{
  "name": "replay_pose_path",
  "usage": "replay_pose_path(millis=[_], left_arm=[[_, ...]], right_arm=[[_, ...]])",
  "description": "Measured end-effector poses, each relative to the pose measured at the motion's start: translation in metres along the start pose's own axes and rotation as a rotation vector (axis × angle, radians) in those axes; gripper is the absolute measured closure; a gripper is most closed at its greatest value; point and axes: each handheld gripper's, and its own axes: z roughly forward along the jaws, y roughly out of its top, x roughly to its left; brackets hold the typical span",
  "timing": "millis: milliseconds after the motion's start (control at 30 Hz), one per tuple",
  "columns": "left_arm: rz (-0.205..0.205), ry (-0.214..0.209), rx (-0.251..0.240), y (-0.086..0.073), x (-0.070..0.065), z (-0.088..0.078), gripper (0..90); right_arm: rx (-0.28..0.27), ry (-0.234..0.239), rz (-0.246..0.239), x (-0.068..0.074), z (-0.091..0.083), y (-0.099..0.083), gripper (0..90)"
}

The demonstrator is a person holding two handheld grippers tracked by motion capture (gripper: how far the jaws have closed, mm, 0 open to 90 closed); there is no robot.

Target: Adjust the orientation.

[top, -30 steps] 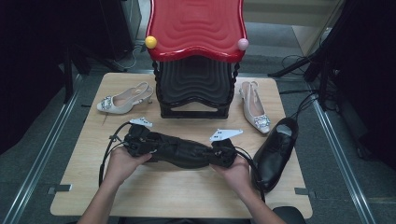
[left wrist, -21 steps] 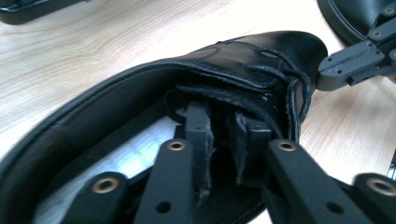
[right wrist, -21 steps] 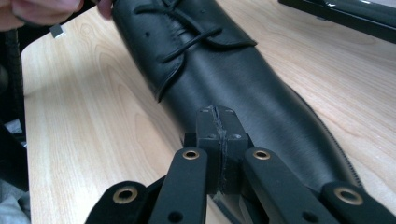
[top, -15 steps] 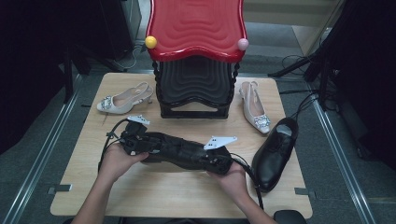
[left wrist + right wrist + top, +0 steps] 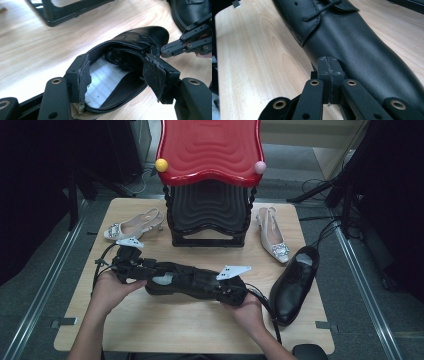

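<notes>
A black leather lace-up shoe [image 5: 192,280] lies on its sole across the wooden table [image 5: 165,330], heel to the left. My left gripper [image 5: 150,271] stands at the heel. Its jaws have just been opening. In the left gripper view the left gripper [image 5: 118,75] has its torn pads [image 5: 83,77] spread to either side of the heel opening, apart from the leather. My right gripper [image 5: 221,287] is shut with nothing between its jaws. In the right gripper view the right gripper [image 5: 329,72] has its tips resting against the shoe [image 5: 362,50] at the toe end.
A black shoe rack with a red wavy top [image 5: 210,210] stands at the table's back middle. One beige slingback heel [image 5: 132,226] lies to its left and another [image 5: 272,237] to its right. A second black shoe [image 5: 295,280] sits at the right edge.
The left gripper's jaws have opened off the shoe's heel, and that hand has drawn back to the left and risen a little. The right gripper has stayed shut at the toe.
</notes>
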Motion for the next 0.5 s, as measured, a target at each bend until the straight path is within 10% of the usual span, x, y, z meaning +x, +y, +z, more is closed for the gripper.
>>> replay_pose_path(millis=[500], left_arm=[[-0.051, 0.065, -0.038, -0.019, 0.015, -0.024, 46.9]], right_arm=[[-0.007, -0.007, 0.035, -0.020, 0.005, 0.008, 90.0]])
